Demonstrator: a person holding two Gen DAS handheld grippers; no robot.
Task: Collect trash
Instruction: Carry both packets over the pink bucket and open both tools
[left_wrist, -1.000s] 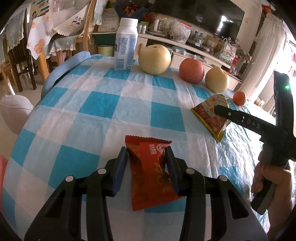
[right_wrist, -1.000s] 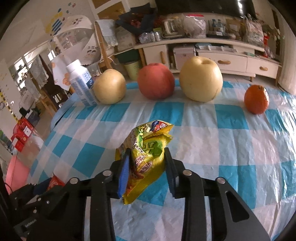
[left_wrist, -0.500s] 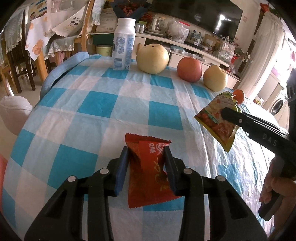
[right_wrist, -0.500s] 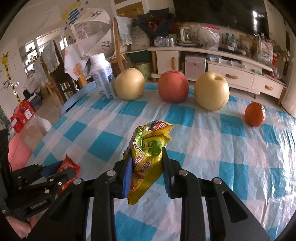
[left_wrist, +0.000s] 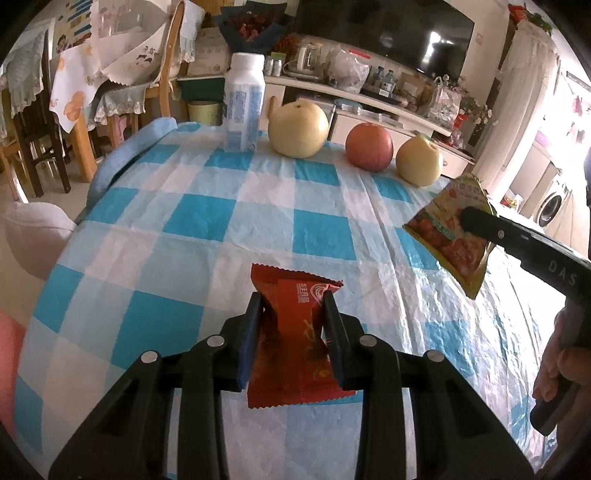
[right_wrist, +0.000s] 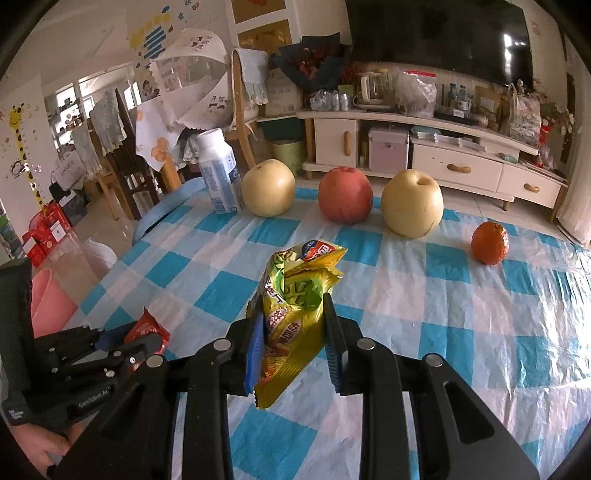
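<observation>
Foil crinkles as my left gripper (left_wrist: 291, 314) is closing on the red wrapper (left_wrist: 295, 343); at two o'clock, my right gripper (right_wrist: 293, 325) pinches the yellow bag (right_wrist: 295, 317).

At the far edge of the table (right_wrist: 424, 314) I see, left to right, bottle (right_wrist: 218, 173), three fruits, then a smaller fruit (right_wrist: 489, 243).

"DAS" on right gripper (left_wrist: 461, 221) arm ("GenRobot.AI" on left gripper (right_wrist: 147, 341)).
</observation>
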